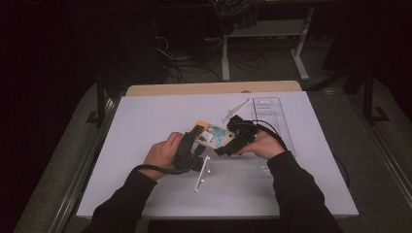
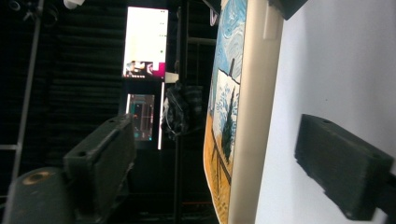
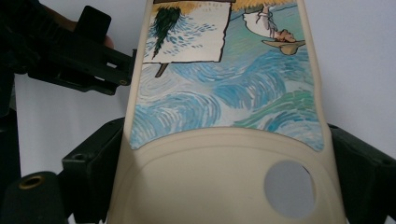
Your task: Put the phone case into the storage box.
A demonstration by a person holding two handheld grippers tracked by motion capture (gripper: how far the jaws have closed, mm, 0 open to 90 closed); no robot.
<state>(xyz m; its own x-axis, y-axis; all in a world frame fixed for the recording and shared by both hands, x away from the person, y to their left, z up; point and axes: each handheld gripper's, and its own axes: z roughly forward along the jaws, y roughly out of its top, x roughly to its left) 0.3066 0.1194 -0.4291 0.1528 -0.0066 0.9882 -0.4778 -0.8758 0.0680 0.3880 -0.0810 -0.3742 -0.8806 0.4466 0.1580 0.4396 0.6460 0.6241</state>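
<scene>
A white sheet (image 1: 145,121) covers the counter (image 1: 214,88), whose wooden far edge shows beyond it; broad bare room lies left of the left tool (image 1: 190,145) and toward the person's side of both tools. Past the right tool (image 1: 232,141), near the sheet's far right corner, rests a clear plastic package (image 1: 272,114), flat and rectangular, with a thin white strip (image 1: 235,110) just beside its left end.

Between the two tools, lifted off the sheet, is a phone case (image 1: 213,136): cream, smooth and rubbery-looking, with rounded corners, a round camera hole and a painted scene of blue swirls, an easel and yellow ground. In the right gripper view the right tool (image 3: 224,154) clamps the case (image 3: 224,112) across its width, one black jaw pressed to each long edge near the hole. In the left gripper view the left tool (image 2: 233,154) straddles the other end of the case (image 2: 247,116), jaws wide and clear of both faces.

Just below the left tool lies a slim white stick (image 1: 202,174) with small knobs.
</scene>
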